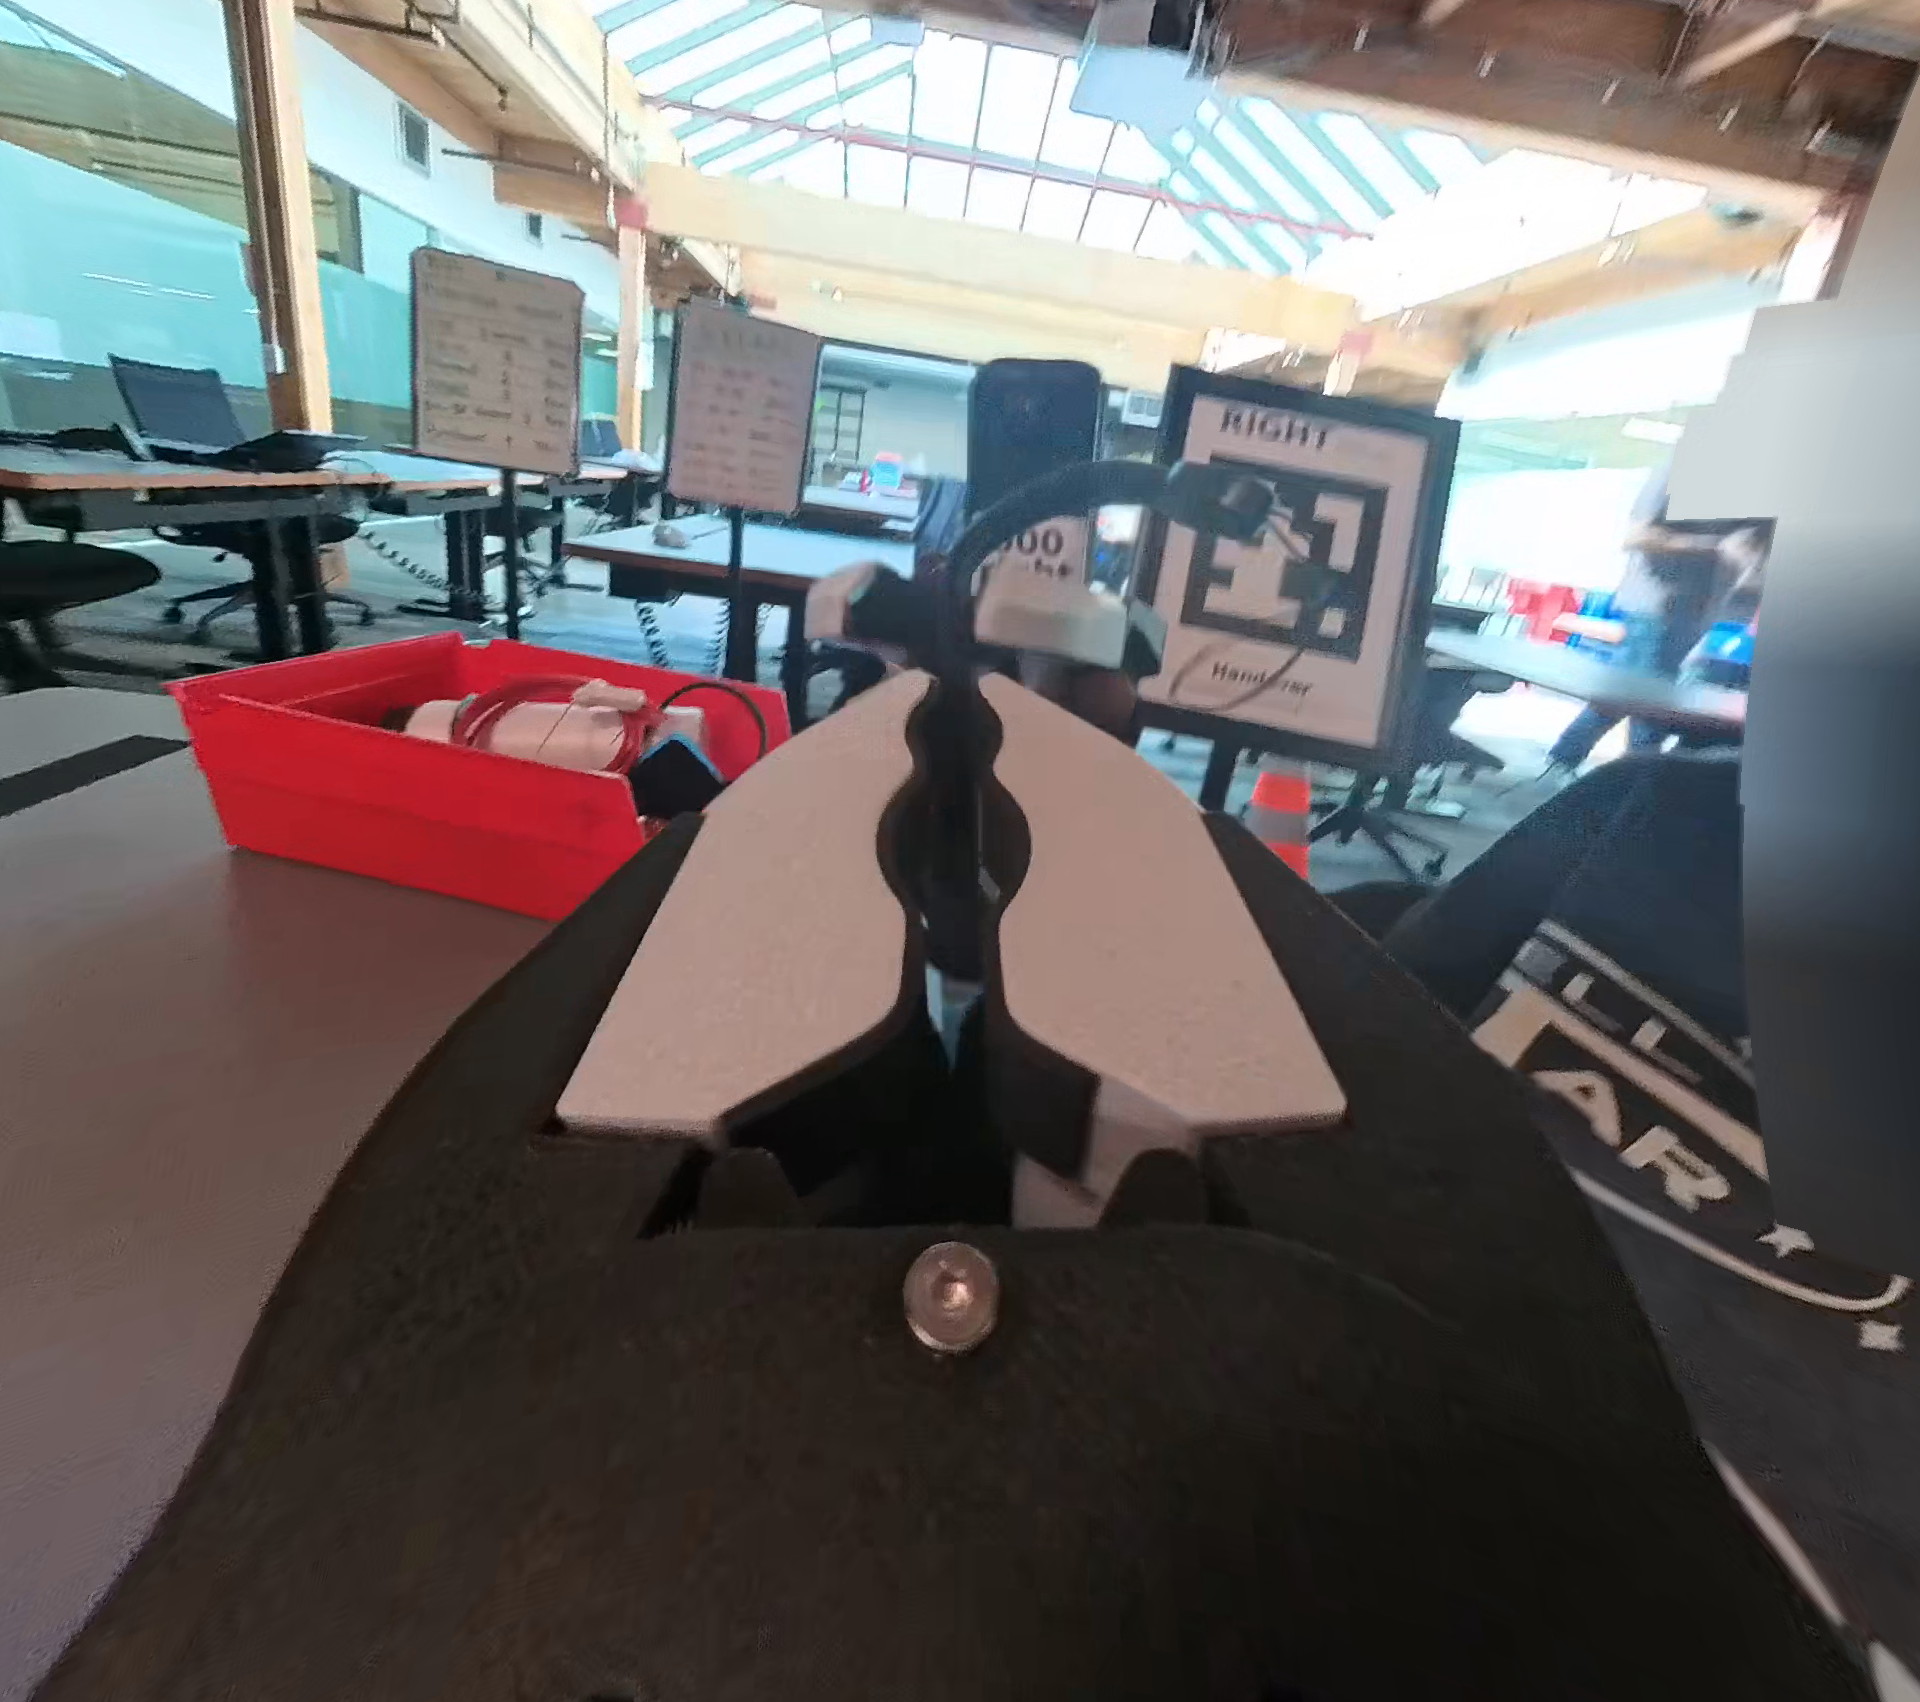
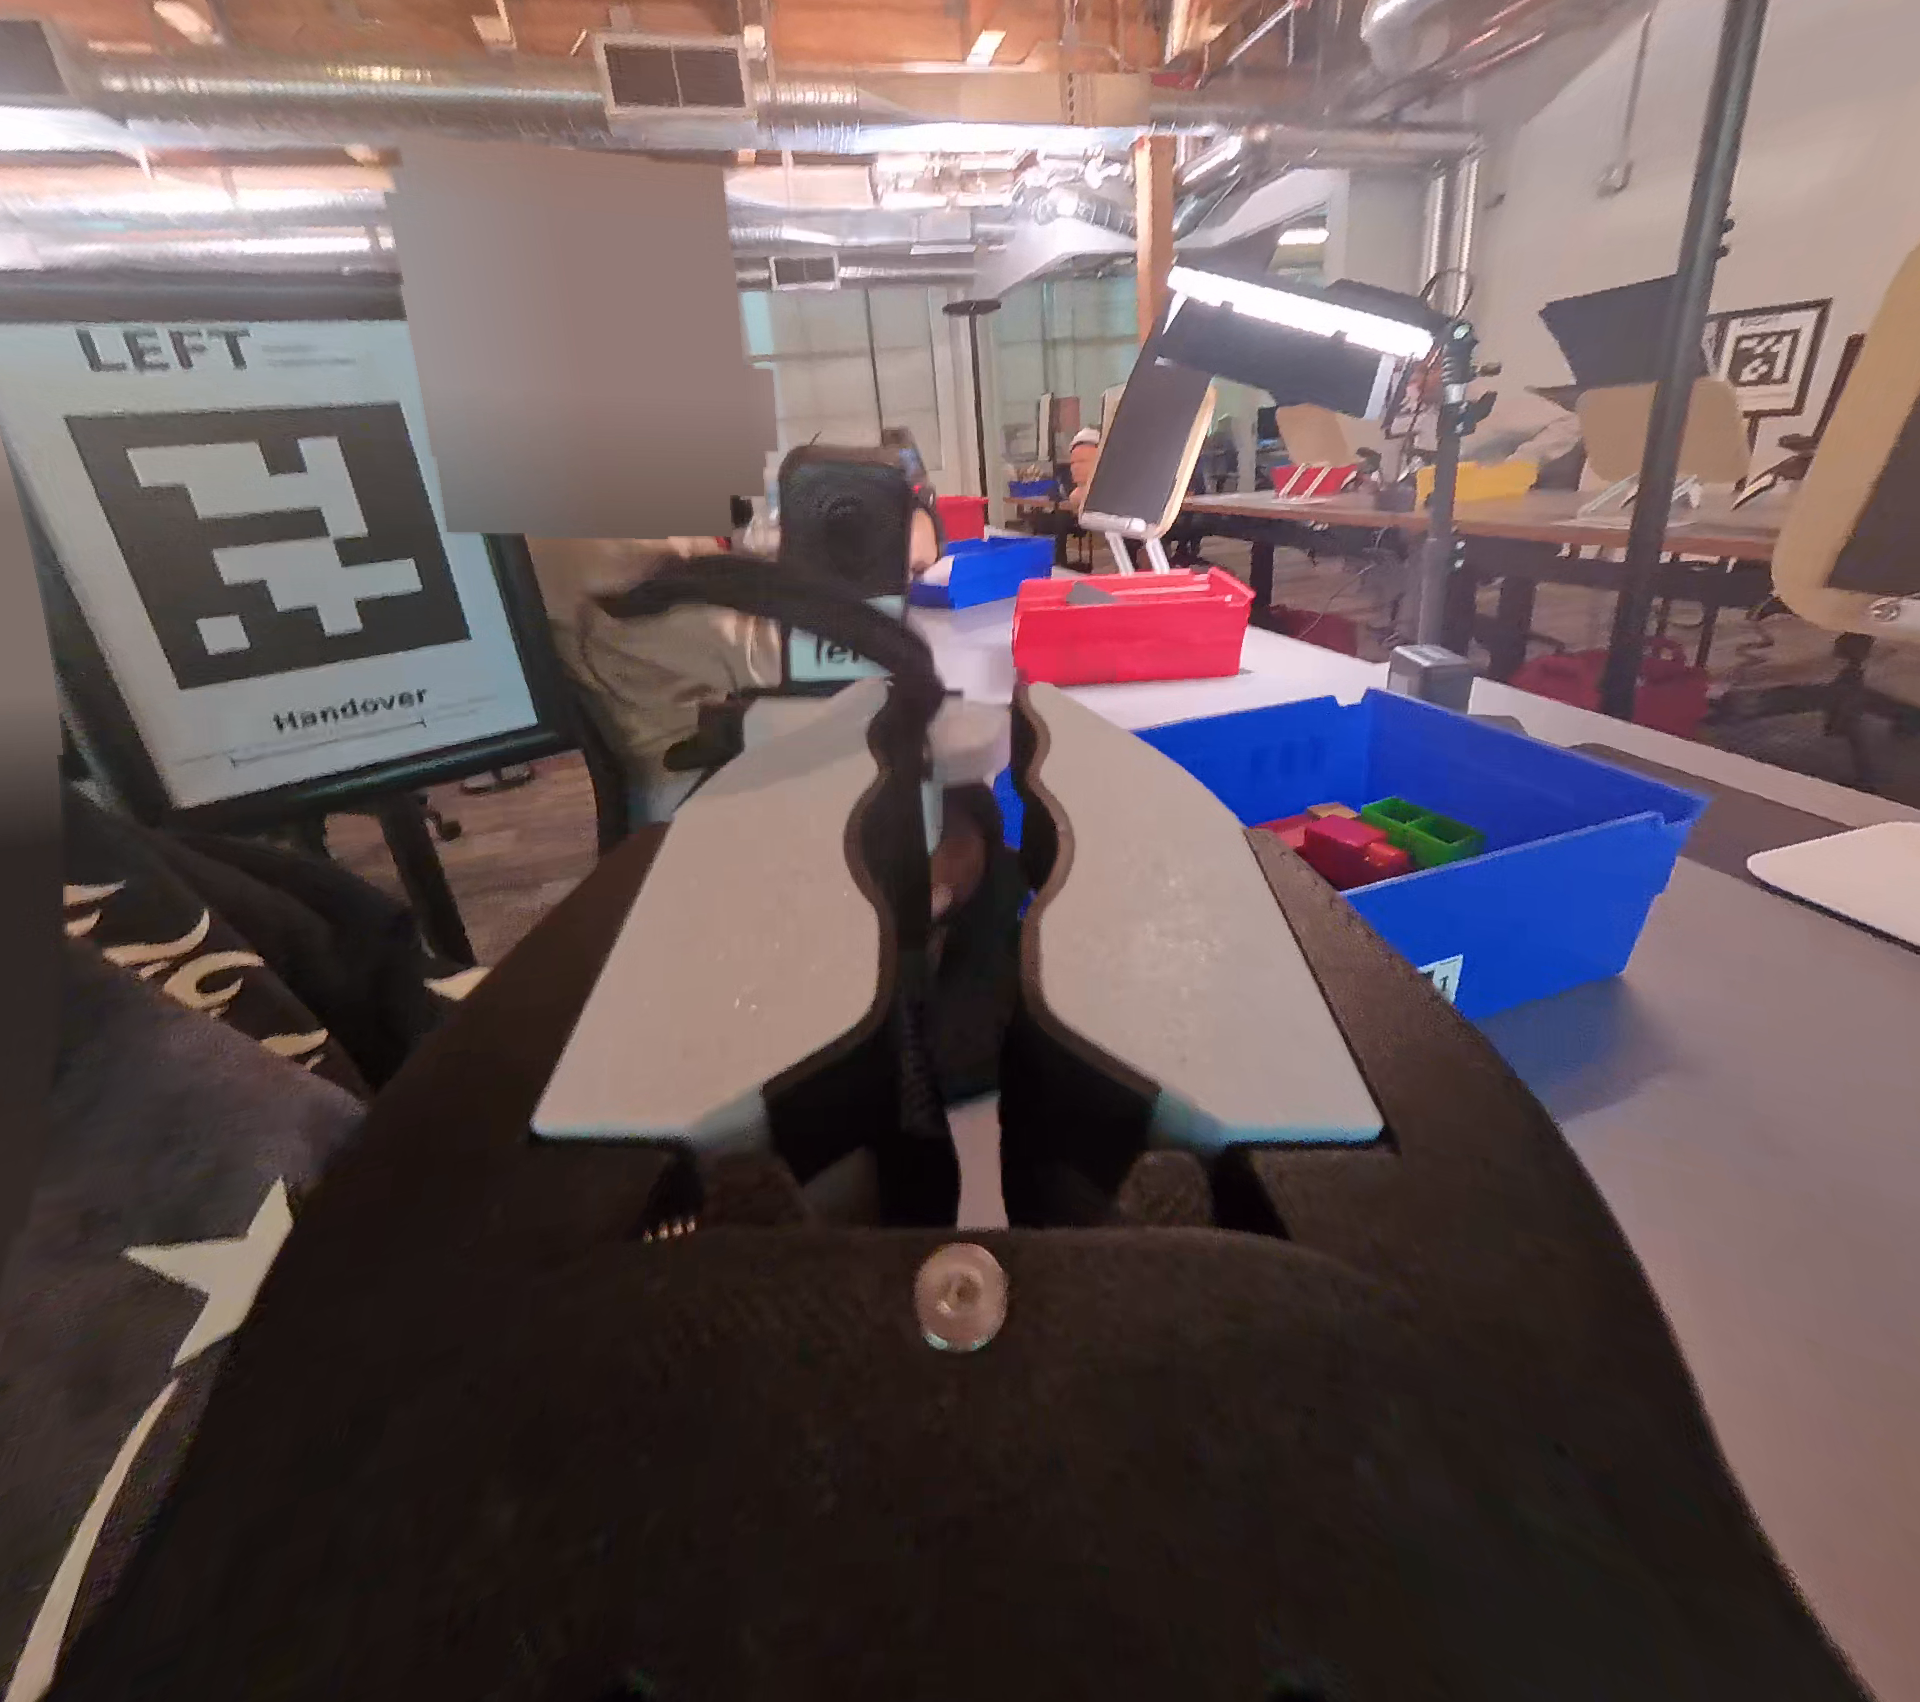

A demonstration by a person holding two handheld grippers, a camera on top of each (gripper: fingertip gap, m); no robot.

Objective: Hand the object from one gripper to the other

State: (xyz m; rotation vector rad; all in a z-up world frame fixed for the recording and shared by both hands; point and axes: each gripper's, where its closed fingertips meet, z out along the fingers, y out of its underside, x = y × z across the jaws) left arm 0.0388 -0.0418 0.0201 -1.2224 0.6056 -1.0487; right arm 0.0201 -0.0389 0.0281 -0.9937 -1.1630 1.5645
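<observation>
So the thing being passed is a black cable (image 1: 951, 779), kind of a thick cord. In the left wrist view it runs straight up the gap between the left gripper (image 1: 954, 696)'s grey fingers (image 1: 790, 904), which are pinched tight on it, then it arcs over to the right toward the other gripper, ending in a plug-like tip that's too blurry to identify. In the right wrist view the same cable (image 2: 914, 821) sits along the left finger (image 2: 727, 914) of the right gripper (image 2: 951, 702). There's a narrow gap between those fingers and the cord only seems to touch one side, so it doesn't look clamped there.

Both grippers face each other above a grey table (image 1: 208, 977). Left view: a red bin (image 1: 416, 811) on the table, near left, with a red coil and some white bits inside. Right view: a blue bin (image 2: 1538, 914) on the right with red and green blocks (image 2: 1382, 831), another red bin (image 2: 1132, 629) farther back, and a small blue one behind that.

The room is an open office with wood beam ceiling, a skylight, silver ducts, desks and whiteboards far off. Each gripper carries a black-and-white marker board (image 2: 249, 551). A bright lamp (image 2: 1299, 327) is far right.
</observation>
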